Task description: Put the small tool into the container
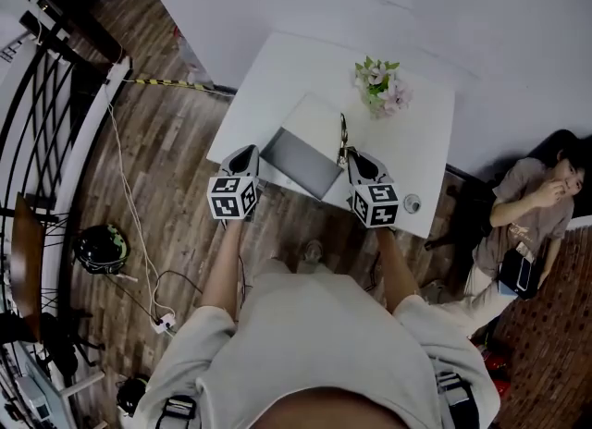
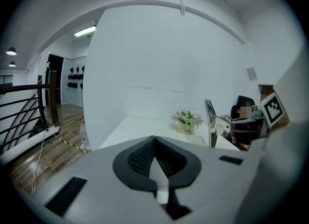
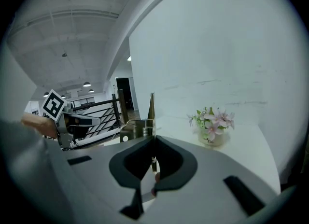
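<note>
- Right gripper (image 3: 152, 140) jaws were clamped on the small tool (image 3: 150, 108), metal pliers with a spring, whose pointed tip rose straight up past the jaws.
- Left gripper (image 2: 154, 138) jaws were pressed together with nothing between them.
- Both grippers were held side by side over the near edge of a white table (image 1: 435, 140), each with its marker cube toward the person.
- Between them, just ahead and to the left of the right gripper, a flat gray container (image 1: 301, 161) lay on the table, with a pale panel (image 1: 314, 115) along its far side.
- From the head view, the tool stood just beside the container's right edge, still in the jaws and not inside it.
- Beyond the right gripper, slightly to its right, a pot of pink flowers (image 1: 381, 85) stood well apart from the container.
- Just right of the right gripper, a small round object (image 1: 412, 202) sat near the table edge.
- Farther right, past the table, a person (image 1: 532, 205) sat on the floor.
- Left of the left gripper, white cables (image 1: 129, 205) trailed over the wooden floor (image 1: 176, 159) toward a black railing (image 1: 42, 104).
</note>
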{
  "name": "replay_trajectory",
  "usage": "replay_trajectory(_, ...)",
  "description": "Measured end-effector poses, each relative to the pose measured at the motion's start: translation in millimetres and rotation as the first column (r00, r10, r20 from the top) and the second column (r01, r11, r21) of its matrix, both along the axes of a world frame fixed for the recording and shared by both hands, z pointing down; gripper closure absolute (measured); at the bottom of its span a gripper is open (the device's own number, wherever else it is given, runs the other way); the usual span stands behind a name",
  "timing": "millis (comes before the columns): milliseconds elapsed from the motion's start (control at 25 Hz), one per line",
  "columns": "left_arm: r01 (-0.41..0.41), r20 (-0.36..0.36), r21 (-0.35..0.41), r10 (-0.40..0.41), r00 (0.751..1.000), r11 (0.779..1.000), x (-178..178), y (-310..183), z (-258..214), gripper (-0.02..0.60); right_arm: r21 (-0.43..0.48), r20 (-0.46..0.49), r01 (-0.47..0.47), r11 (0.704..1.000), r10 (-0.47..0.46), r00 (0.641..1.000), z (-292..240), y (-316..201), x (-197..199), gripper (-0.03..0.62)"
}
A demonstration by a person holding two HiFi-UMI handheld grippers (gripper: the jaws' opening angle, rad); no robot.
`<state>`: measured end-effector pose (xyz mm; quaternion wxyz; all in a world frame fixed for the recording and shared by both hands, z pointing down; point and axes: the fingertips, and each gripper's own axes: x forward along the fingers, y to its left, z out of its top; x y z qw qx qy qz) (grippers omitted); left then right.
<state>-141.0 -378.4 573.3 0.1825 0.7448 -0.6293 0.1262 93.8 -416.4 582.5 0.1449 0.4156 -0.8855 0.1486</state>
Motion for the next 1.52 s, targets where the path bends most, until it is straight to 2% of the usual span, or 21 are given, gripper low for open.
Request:
replay_trajectory(240,0.006,-0.001,-0.002,-0.006,1.000,1.000,-8,0,2,0.572,-0.007,0.000,0.003,1.000,-0.003,1.000,4,2,-7,0.592)
replay_trajectory(640,-0.036,-0.019,0.000,0.036,0.999,0.999,-23,-9,8,0.572,-0.016,-0.025,-0.039,0.999,0.039,0.999,11,6,-21,0.592)
replay_trajectory(1200,-0.123,-0.065,-0.020,0.121,0.990,0.992,-77,-30,21,0.572,-0.050,-0.078,-0.122,0.991,0.117,0.990,23,8,-75,0.592)
replay_trajectory(1520,-0.180,-0.083,-0.037,0.176,0.981,0.983,-95,-38,32,0.572,-0.073,-0.121,-0.153,0.985,0.144,0.982,36,15,-99,0.592)
